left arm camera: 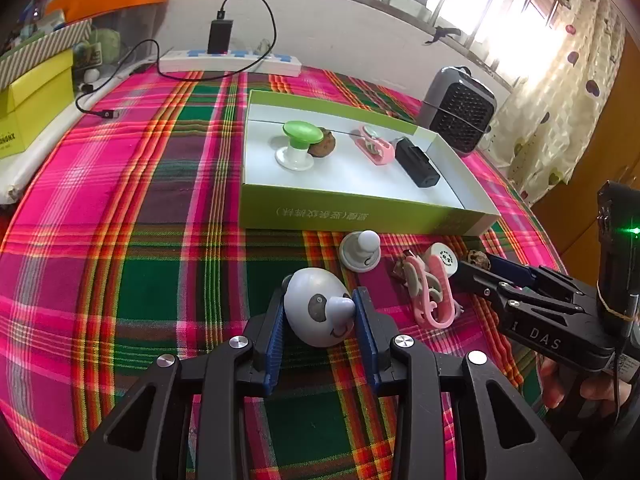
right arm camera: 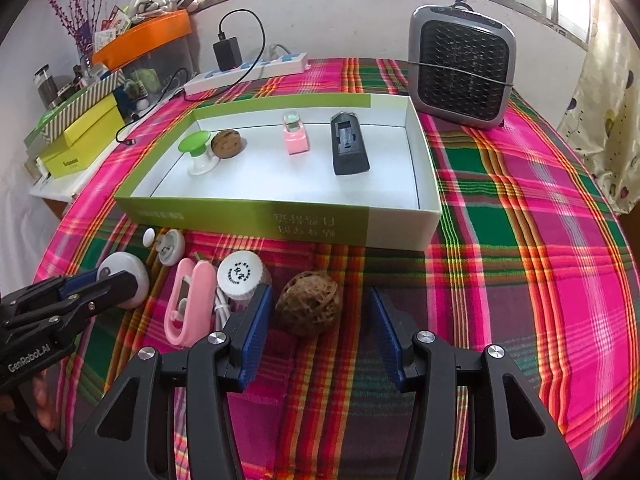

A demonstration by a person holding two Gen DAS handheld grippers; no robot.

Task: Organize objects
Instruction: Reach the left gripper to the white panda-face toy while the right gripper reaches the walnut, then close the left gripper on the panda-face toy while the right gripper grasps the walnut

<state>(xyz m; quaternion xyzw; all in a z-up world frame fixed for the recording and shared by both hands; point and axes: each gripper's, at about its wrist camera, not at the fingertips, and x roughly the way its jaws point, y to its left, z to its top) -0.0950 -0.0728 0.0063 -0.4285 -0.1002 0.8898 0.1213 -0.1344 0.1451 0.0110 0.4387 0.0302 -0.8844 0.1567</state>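
My left gripper (left arm camera: 320,312) is shut on a white panda-face toy (left arm camera: 318,308), low over the plaid cloth; it also shows in the right wrist view (right arm camera: 124,276). My right gripper (right arm camera: 316,316) is open, its blue pads on either side of a brown walnut (right arm camera: 309,308) without touching it. A green-and-white box (right arm camera: 280,224) holds a green-topped toy (right arm camera: 196,152), another walnut (right arm camera: 226,143), a pink clip (right arm camera: 295,136) and a black charger (right arm camera: 348,146). In front of the box lie a pink clip (right arm camera: 186,300), a white bottle (right arm camera: 240,276) and a white round base (right arm camera: 170,248).
A grey fan heater (right arm camera: 462,66) stands at the back right of the table. A white power strip (right arm camera: 248,70) with a black adapter and cables lies at the back. Yellow boxes (right arm camera: 80,140) and an orange tray (right arm camera: 144,36) sit on the left.
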